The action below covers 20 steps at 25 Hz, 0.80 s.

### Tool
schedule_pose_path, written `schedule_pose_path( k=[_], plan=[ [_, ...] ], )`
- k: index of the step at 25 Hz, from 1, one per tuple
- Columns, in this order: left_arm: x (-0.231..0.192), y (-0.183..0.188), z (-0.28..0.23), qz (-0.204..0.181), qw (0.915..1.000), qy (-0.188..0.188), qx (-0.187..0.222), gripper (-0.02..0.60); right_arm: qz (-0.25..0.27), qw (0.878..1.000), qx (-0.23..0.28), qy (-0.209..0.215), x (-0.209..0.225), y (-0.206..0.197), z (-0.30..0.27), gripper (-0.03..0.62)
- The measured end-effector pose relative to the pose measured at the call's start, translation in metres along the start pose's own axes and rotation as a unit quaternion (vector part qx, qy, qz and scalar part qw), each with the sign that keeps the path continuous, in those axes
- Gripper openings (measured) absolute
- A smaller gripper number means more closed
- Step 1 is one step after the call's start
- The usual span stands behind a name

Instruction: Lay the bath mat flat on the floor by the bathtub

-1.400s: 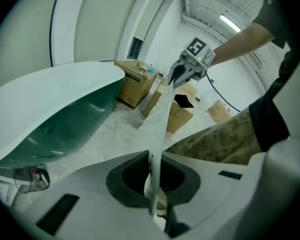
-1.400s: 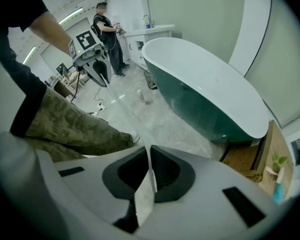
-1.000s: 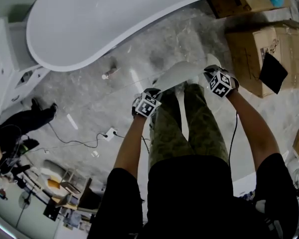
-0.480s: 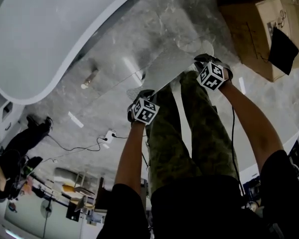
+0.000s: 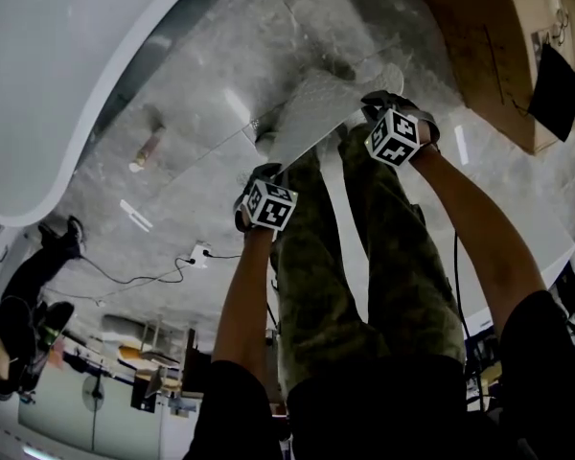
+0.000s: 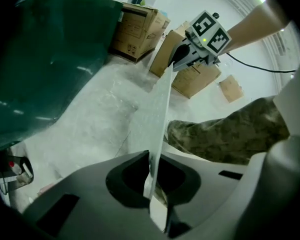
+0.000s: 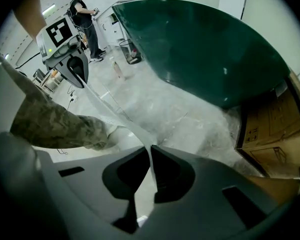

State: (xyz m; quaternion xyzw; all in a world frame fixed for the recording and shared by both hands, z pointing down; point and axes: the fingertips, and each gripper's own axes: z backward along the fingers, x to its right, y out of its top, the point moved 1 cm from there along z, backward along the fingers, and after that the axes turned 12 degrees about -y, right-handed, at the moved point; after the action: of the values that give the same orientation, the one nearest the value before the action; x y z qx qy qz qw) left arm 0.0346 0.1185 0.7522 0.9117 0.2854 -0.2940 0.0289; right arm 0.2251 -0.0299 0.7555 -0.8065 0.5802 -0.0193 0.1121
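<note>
The white bath mat (image 5: 321, 103) hangs stretched between my two grippers, just above the grey floor beside the bathtub (image 5: 57, 75). My left gripper (image 5: 261, 161) is shut on the mat's near-left edge. In the left gripper view the mat (image 6: 155, 109) runs edge-on out of the shut jaws (image 6: 151, 170) toward the right gripper (image 6: 182, 59). My right gripper (image 5: 376, 103) is shut on the other end. In the right gripper view its jaws (image 7: 150, 156) pinch the mat (image 7: 115, 109), which runs to the left gripper (image 7: 75, 66). Both point steeply down.
The tub's dark outer wall (image 7: 200, 49) curves close along the floor strip. Cardboard boxes (image 5: 498, 46) stand at the right. A small bottle (image 5: 149, 147) and a power strip with cable (image 5: 199, 252) lie on the floor. My legs (image 5: 364, 247) stand below the mat; another person (image 7: 85, 14) stands farther off.
Both grippers have sunk toward the floor with the mat still pinched between them. The mat now hangs lower and nearer the tub's side.
</note>
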Motion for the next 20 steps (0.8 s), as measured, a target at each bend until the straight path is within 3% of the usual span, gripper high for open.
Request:
schedule_pose_path(
  k=[6,10,20],
  plan=[
    [-0.038,0.007,-0.005,-0.001,0.9996,0.028,-0.009,0.031,0.019,1.0,0.01,-0.004,0.01,0.013,-0.027,0.028],
    [-0.064,0.009,-0.005,-0.007,0.9992,0.039,-0.006,0.031,0.06,0.998,0.024,-0.016,0.017,0.03,-0.044,0.028],
    [-0.131,0.02,-0.001,-0.022,0.9947,0.1,-0.01,0.031,0.104,0.993,0.038,-0.048,0.031,0.06,-0.083,0.028]
  ],
)
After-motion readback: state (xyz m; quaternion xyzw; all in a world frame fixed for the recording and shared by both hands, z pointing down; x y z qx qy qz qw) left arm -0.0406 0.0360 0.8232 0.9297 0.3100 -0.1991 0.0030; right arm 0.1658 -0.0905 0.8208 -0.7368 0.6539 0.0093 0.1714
